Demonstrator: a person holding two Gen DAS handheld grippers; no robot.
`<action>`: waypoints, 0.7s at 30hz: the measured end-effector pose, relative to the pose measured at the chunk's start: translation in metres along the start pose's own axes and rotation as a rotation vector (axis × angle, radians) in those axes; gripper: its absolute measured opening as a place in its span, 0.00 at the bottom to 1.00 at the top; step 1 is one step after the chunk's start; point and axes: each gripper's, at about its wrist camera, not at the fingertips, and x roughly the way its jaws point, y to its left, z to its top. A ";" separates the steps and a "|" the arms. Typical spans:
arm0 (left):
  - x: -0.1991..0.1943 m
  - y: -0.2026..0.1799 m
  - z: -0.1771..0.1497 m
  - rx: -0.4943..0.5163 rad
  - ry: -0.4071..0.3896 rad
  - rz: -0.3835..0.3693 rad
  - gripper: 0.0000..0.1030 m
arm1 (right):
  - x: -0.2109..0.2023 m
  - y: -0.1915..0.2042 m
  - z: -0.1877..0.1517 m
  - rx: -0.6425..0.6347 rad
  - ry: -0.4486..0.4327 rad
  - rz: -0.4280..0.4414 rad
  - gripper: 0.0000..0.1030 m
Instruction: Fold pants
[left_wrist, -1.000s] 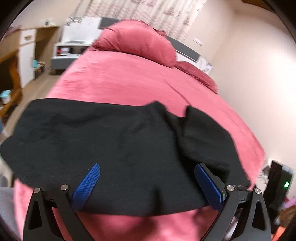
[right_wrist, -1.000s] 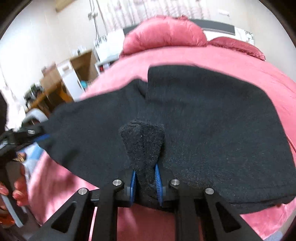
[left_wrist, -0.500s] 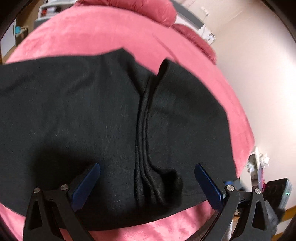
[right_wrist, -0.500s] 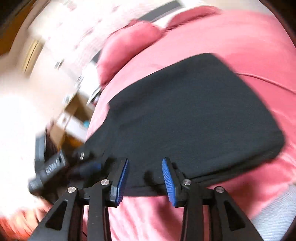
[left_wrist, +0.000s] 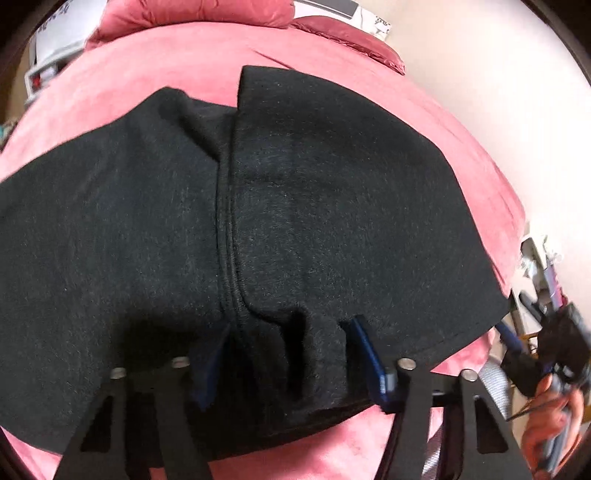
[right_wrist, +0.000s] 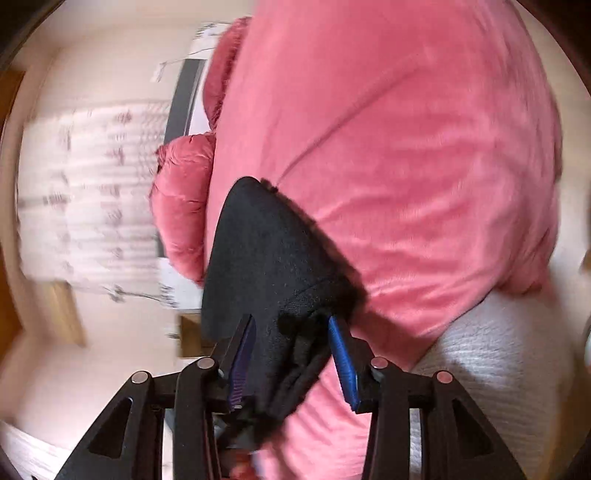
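Black pants (left_wrist: 295, 206) lie spread across a pink bed (left_wrist: 184, 70), folded over with a thick seam running down the middle. My left gripper (left_wrist: 284, 354) has its blue pads partly closed around a bunched fold at the near hem. My right gripper (right_wrist: 291, 354) is tilted sideways and holds a corner of the black pants (right_wrist: 273, 258) between its blue pads, with cloth filling the gap. The right gripper also shows in the left wrist view (left_wrist: 550, 354), at the right edge, held by a hand.
Pink pillows (left_wrist: 207, 11) lie at the head of the bed. A pale wall (left_wrist: 498, 74) runs along the right side. A white textured cover (right_wrist: 480, 362) lies at the bed's near edge. Curtains (right_wrist: 88, 192) hang behind the pillows.
My left gripper has narrowed from wide open around the fold at the hem. My right gripper let go of its earlier bunch, swung sideways, and now has a corner of the pants between its pads.
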 end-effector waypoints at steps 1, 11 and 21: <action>-0.001 -0.001 -0.001 0.000 -0.006 0.002 0.47 | 0.004 0.000 0.003 0.012 0.003 0.011 0.43; -0.062 -0.021 0.014 0.088 -0.150 -0.084 0.19 | 0.013 0.049 0.008 -0.173 -0.108 -0.055 0.15; -0.040 -0.002 -0.024 0.129 -0.088 -0.012 0.36 | 0.014 0.005 0.015 -0.020 0.012 -0.095 0.16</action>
